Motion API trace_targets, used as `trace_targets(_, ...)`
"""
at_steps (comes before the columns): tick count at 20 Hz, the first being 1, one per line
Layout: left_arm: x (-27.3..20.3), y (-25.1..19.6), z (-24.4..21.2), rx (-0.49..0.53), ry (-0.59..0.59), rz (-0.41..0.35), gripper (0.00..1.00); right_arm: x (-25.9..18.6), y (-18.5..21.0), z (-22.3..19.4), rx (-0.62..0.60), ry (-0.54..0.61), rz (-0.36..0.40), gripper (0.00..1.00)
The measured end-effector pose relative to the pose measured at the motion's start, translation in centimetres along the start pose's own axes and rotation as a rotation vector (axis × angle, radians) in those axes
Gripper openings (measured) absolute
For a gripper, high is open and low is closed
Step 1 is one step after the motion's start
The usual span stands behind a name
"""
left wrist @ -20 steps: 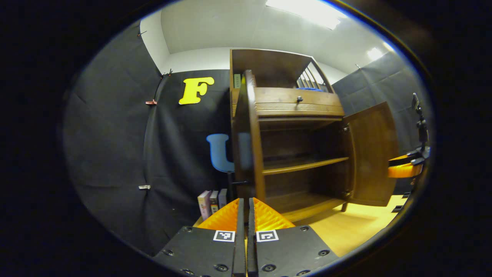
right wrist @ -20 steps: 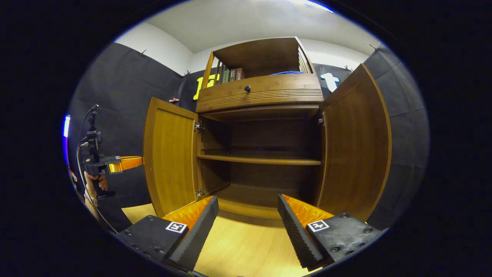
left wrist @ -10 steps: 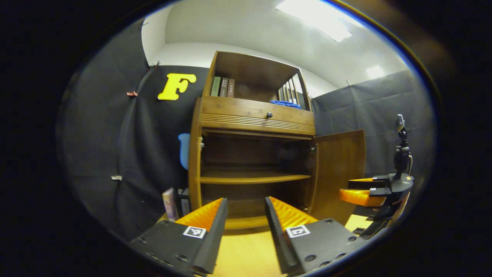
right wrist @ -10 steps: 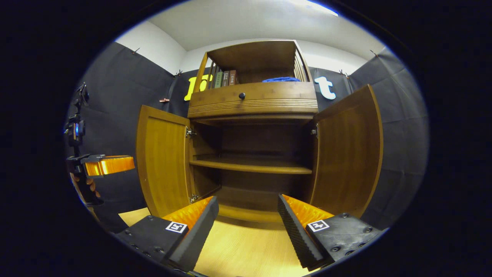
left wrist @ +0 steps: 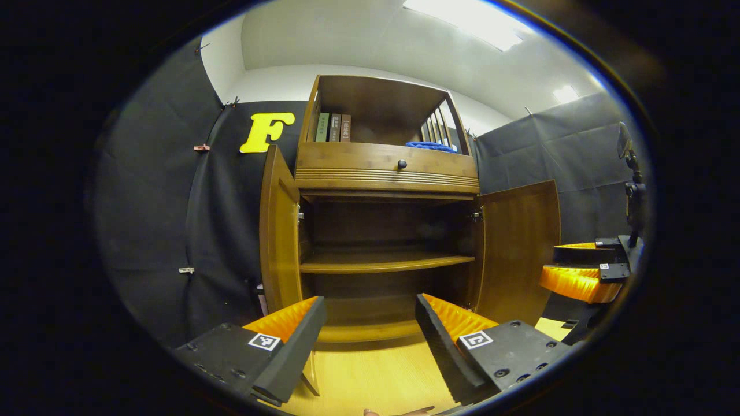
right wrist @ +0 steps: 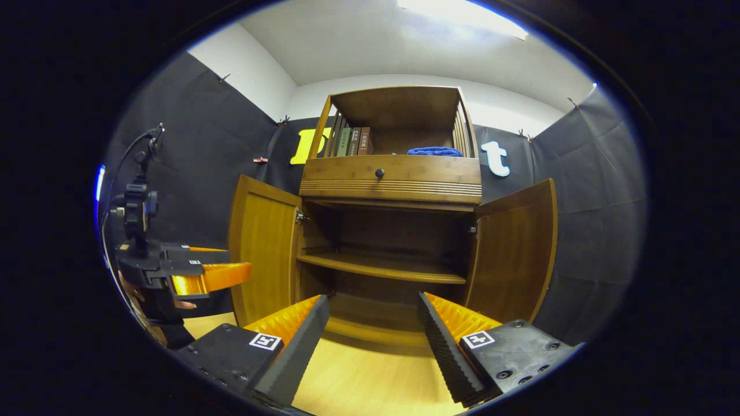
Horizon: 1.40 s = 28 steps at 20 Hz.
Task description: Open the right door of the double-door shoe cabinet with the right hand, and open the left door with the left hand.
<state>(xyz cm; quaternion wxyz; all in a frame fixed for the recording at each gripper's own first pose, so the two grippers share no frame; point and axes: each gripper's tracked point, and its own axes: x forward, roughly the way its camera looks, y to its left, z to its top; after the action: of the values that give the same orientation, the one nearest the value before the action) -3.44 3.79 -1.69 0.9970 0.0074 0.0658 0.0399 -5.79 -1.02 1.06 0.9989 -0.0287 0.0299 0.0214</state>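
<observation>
The wooden shoe cabinet (left wrist: 384,167) (right wrist: 390,185) stands ahead with both doors swung wide. Its left door (left wrist: 276,231) (right wrist: 263,248) and right door (left wrist: 520,248) (right wrist: 514,248) stick out toward me, baring an inner shelf (left wrist: 381,264) (right wrist: 381,267). My left gripper (left wrist: 370,332) is open, back from the cabinet, holding nothing; it shows again in the right gripper view as the left gripper (right wrist: 191,271) at the left. My right gripper (right wrist: 373,335) is open too, well short of the doors; the left gripper view has the right gripper (left wrist: 584,271) at its right edge.
A drawer with a dark knob (right wrist: 379,173) sits above the doors. The top shelf holds several books (right wrist: 352,141) and a blue cloth (right wrist: 435,151). The wooden floor (right wrist: 370,381) runs in front of the cabinet. Black cloth walls close in on both sides.
My left gripper went from shut to open and swung from the left door's edge to face the cabinet front. Both grippers have drawn back from the cabinet. Both doors stay open.
</observation>
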Motion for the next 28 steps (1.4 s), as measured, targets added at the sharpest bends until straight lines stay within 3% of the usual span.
trace_targets(8,0.1,-2.5,1.1,0.029,-0.057,-0.055,0.96,-1.1,-2.1,-0.1,-0.004,0.015,-0.053,0.95)
trace_targets(11,0.2,-3.2,1.0,0.032,-0.058,-0.076,0.96,-1.3,-2.7,-0.1,-0.027,0.025,-0.068,0.99)
trace_targets(28,-1.3,-2.6,0.7,0.05,-0.057,-0.078,0.95,-1.1,-0.3,-0.6,-0.045,0.032,-0.005,0.99)
